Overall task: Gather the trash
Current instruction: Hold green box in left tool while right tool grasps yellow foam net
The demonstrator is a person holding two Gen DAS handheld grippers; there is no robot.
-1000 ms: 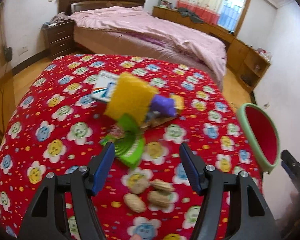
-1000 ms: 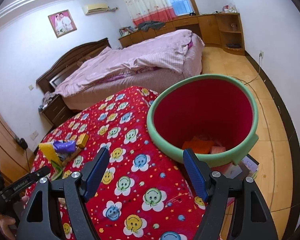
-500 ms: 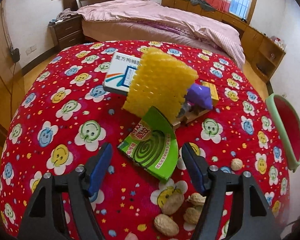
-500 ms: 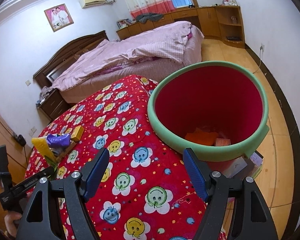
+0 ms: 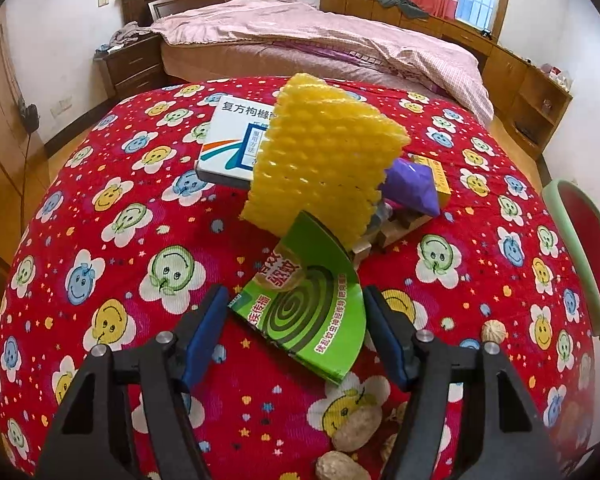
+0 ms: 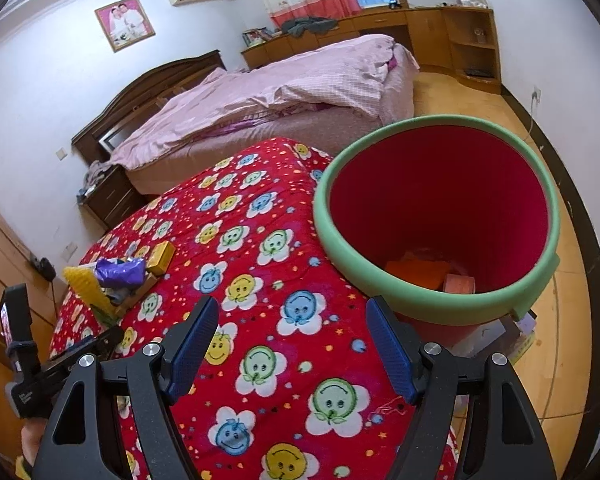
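Observation:
A trash pile lies on the red flowered table cover (image 5: 148, 240): a green mosquito-coil box (image 5: 308, 312), a yellow foam net (image 5: 324, 160), a purple wrapper (image 5: 412, 184), a white medicine box (image 5: 236, 140) and a small yellow box (image 5: 436, 176). My left gripper (image 5: 296, 336) is open, its jaws on either side of the green box's near end. Peanut shells (image 5: 356, 432) lie under it. My right gripper (image 6: 292, 344) is open and empty over the table, left of the red bin with a green rim (image 6: 432, 308). The pile also shows in the right wrist view (image 6: 112, 280).
The bin stands past the table's right edge (image 5: 580, 240) and holds orange scraps (image 6: 420, 272). A lone peanut (image 5: 492, 330) lies near that edge. A bed with a pink cover (image 6: 284, 92), a nightstand (image 5: 128, 64) and wooden cabinets (image 6: 460, 36) stand behind.
My left gripper has moved forward over the peanuts, up to the green box, which now lies between its jaws. The right gripper has shifted slightly toward the bin.

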